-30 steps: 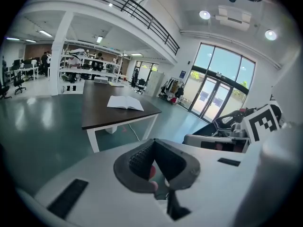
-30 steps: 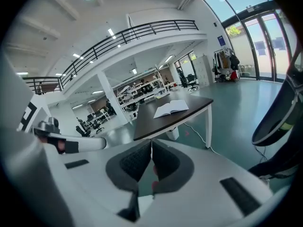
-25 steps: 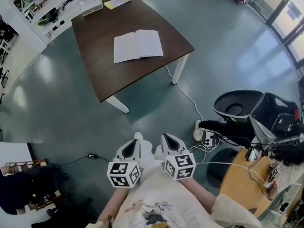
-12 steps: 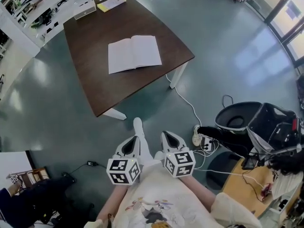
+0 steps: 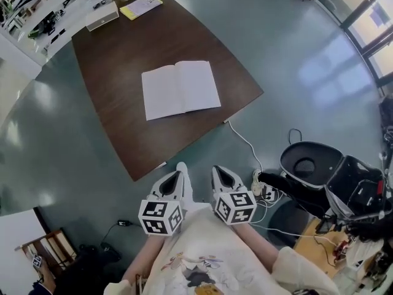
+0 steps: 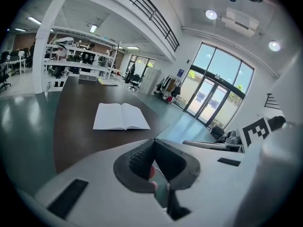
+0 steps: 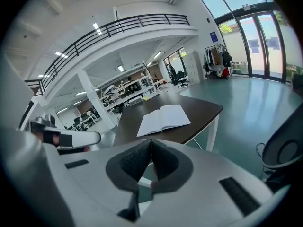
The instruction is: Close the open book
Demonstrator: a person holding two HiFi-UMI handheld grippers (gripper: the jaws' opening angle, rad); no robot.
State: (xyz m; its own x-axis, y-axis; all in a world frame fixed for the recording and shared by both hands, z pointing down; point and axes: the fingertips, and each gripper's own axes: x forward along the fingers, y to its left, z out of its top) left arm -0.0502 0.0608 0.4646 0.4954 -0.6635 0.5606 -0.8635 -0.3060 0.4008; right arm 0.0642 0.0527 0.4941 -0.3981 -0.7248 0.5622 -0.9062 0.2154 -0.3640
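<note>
An open white book (image 5: 180, 89) lies flat on the dark brown table (image 5: 116, 54), pages up; it also shows ahead in the left gripper view as the book (image 6: 121, 117) and in the right gripper view as the book (image 7: 163, 119). My left gripper (image 5: 178, 176) and right gripper (image 5: 217, 171) are held side by side close to my body, short of the table's near edge and well away from the book. Both point toward the table. Both are shut with nothing between the jaws: left gripper (image 6: 152, 141), right gripper (image 7: 151, 141).
A yellow pad (image 5: 140, 6) and a grey box (image 5: 102, 15) sit at the table's far end. A white cable (image 5: 244, 143) runs to a power strip (image 5: 265, 192) on the floor. A black chair (image 5: 310, 163) and bags stand at the right.
I have walked toward the table: it and the book have come nearer and lower in the head view. Both grippers stay shut in the same pose by my body.
</note>
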